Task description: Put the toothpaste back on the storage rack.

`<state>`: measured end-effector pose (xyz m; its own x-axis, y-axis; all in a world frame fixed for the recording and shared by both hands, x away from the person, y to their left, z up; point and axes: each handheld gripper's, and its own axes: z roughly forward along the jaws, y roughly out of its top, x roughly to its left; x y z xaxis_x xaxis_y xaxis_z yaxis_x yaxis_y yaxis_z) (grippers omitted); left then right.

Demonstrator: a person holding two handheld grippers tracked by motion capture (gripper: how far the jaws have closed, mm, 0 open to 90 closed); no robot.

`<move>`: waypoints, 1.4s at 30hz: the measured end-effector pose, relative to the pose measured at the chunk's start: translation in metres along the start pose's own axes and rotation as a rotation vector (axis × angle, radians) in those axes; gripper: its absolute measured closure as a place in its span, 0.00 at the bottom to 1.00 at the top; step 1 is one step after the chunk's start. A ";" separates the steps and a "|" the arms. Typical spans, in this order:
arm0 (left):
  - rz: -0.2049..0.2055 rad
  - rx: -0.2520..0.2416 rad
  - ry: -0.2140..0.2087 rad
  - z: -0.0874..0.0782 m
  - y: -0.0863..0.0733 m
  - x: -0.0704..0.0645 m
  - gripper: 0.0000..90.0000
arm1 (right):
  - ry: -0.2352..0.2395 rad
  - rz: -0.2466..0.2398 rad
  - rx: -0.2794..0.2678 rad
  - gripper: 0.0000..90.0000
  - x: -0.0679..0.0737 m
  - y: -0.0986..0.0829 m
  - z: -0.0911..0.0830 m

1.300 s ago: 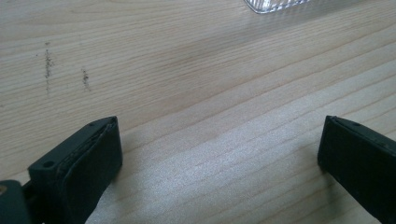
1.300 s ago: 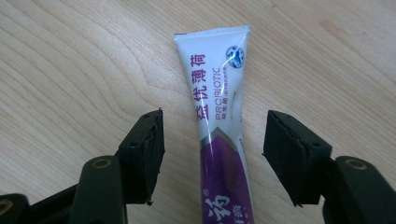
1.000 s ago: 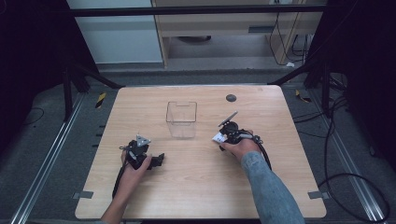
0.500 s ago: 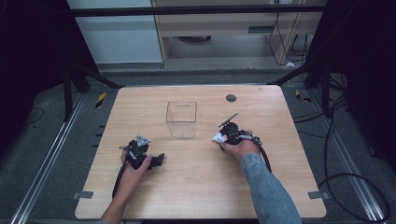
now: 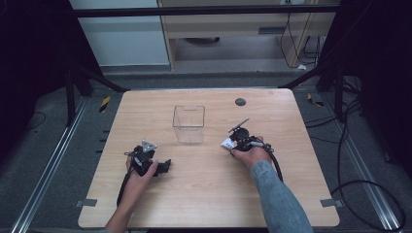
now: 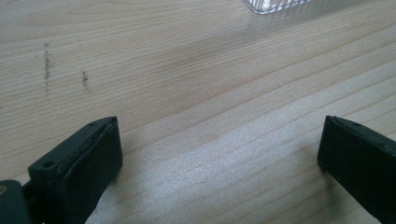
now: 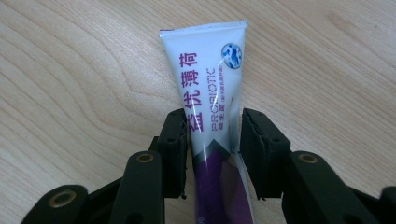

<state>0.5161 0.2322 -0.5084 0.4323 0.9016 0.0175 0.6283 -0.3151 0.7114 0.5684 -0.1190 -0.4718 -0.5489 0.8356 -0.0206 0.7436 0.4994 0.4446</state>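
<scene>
- The right tongs point(image 7: 212, 140) were clamped on a white and purple tube point(image 7: 210, 93), one jaw against each side of its body.
- The tube lay along the wooden surface point(image 5: 204, 194); its flat crimped end pointed away from the tongs (printed face upward).
- In the high view, the right tongs point(image 5: 232, 141) sat right of the clear box point(image 5: 189, 124), near it but apart; the tube point(image 5: 226, 143) appeared only as a small white patch, so its exact lie there was hard to tell.
- The left tongs point(image 6: 215, 154) were released, jaws wide apart over bare wood, nothing between them.
- The left tongs point(image 5: 160, 167) rested near the front left of the surface, well apart from the tube.
</scene>
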 end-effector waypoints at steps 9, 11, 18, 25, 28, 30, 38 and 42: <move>-0.001 -0.001 0.001 0.000 0.000 0.000 0.00 | -0.006 0.009 -0.013 0.72 0.000 -0.003 0.002; -0.001 0.000 0.001 0.000 0.000 0.000 0.00 | -0.006 0.001 -0.012 0.74 0.000 -0.003 0.002; -0.001 0.000 0.001 0.000 0.000 0.000 0.00 | -0.008 -0.001 -0.008 0.81 -0.002 -0.003 0.000; -0.001 0.000 0.001 0.000 0.000 0.000 0.00 | -0.003 0.012 -0.024 0.85 -0.002 -0.003 -0.004; -0.001 0.000 0.001 0.000 0.000 0.000 0.00 | 0.006 0.035 -0.061 0.86 -0.001 -0.002 -0.010; -0.001 0.000 0.001 0.000 0.000 0.000 0.00 | 0.017 0.048 -0.089 0.86 -0.001 -0.001 -0.017; -0.001 0.000 0.001 0.000 0.000 0.000 0.00 | 0.033 0.077 -0.214 0.87 0.000 0.004 -0.052; -0.002 -0.001 0.001 0.000 0.000 0.000 0.00 | 0.033 0.082 -0.277 0.87 0.002 0.009 -0.071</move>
<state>0.5165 0.2320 -0.5085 0.4306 0.9024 0.0169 0.6286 -0.3133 0.7119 0.5473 -0.1290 -0.4043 -0.5069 0.8604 0.0522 0.6556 0.3455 0.6715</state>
